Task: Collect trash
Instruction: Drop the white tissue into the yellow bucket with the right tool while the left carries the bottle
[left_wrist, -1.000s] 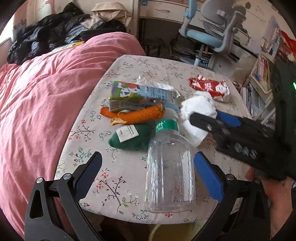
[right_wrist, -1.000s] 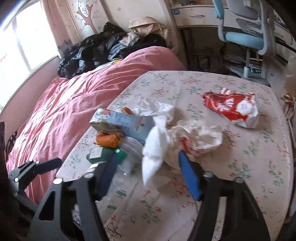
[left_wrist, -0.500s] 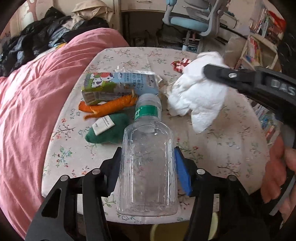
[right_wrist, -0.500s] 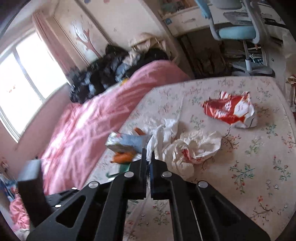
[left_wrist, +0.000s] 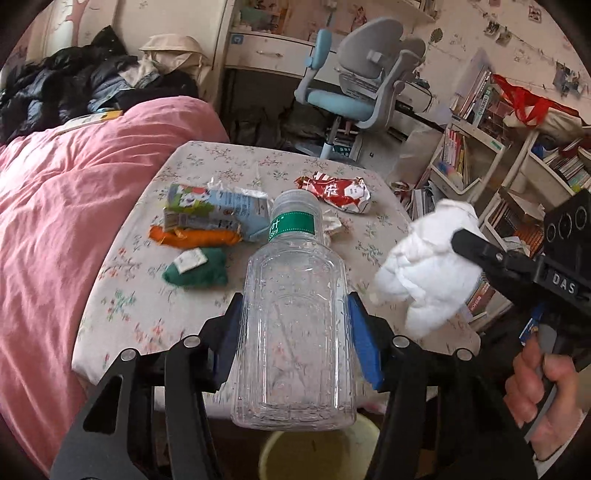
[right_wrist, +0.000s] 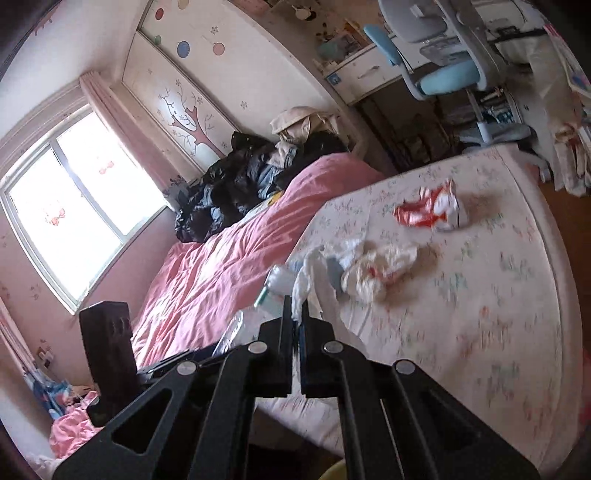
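Observation:
My left gripper (left_wrist: 295, 314) is shut on a clear plastic bottle (left_wrist: 295, 332) with a green label, held above the near edge of the floral table (left_wrist: 122, 295). My right gripper (right_wrist: 295, 306) is shut on a white tissue wad (right_wrist: 301, 284). In the left wrist view that wad (left_wrist: 424, 266) hangs off the table's right side. On the table lie a milk carton (left_wrist: 214, 210), an orange wrapper (left_wrist: 195, 236), a green pouch (left_wrist: 199, 271), a red-and-white wrapper (left_wrist: 340, 192) and crumpled white paper (right_wrist: 376, 269).
A yellow bin (left_wrist: 317, 454) stands on the floor below the bottle. A bed with a pink duvet (left_wrist: 48, 221) borders the table on the left. A blue-grey desk chair (left_wrist: 354, 92) stands behind it, and bookshelves (left_wrist: 480, 147) to the right. A hand (left_wrist: 543, 384) holds the right gripper.
The left gripper closed on the bottle and raised it off the table. The right gripper closed on the tissue wad and carried it up and off to the right.

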